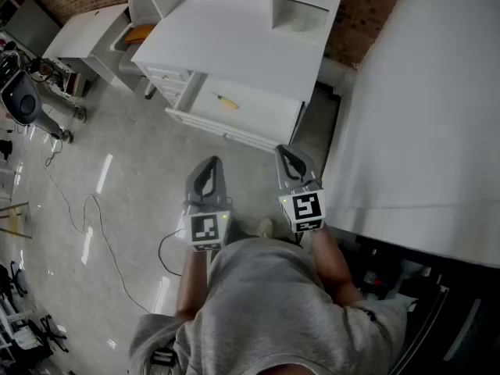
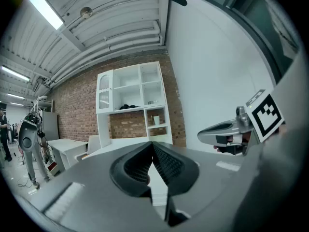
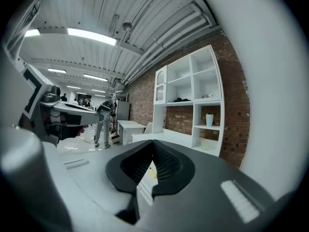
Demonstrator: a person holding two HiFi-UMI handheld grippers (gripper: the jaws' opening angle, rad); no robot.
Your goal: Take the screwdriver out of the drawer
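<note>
A small yellow-handled screwdriver point(image 1: 226, 102) lies in the open white drawer point(image 1: 269, 123) of a white desk point(image 1: 234, 37). Both grippers are held side by side in front of the drawer, well short of it. My left gripper point(image 1: 207, 169) is shut with nothing between its jaws, and its tips meet in the left gripper view point(image 2: 152, 146). My right gripper point(image 1: 287, 158) is also shut and empty. A sliver of the yellow screwdriver point(image 3: 152, 173) shows below the right gripper's closed tips point(image 3: 153, 146), far off.
A white shelf unit point(image 1: 306, 2) stands on the desk against the brick wall. A large white panel point(image 1: 422, 116) rises close on the right. A chair point(image 1: 141, 22) and a second white table point(image 1: 78, 33) sit at the left, with cables point(image 1: 94, 217) on the floor.
</note>
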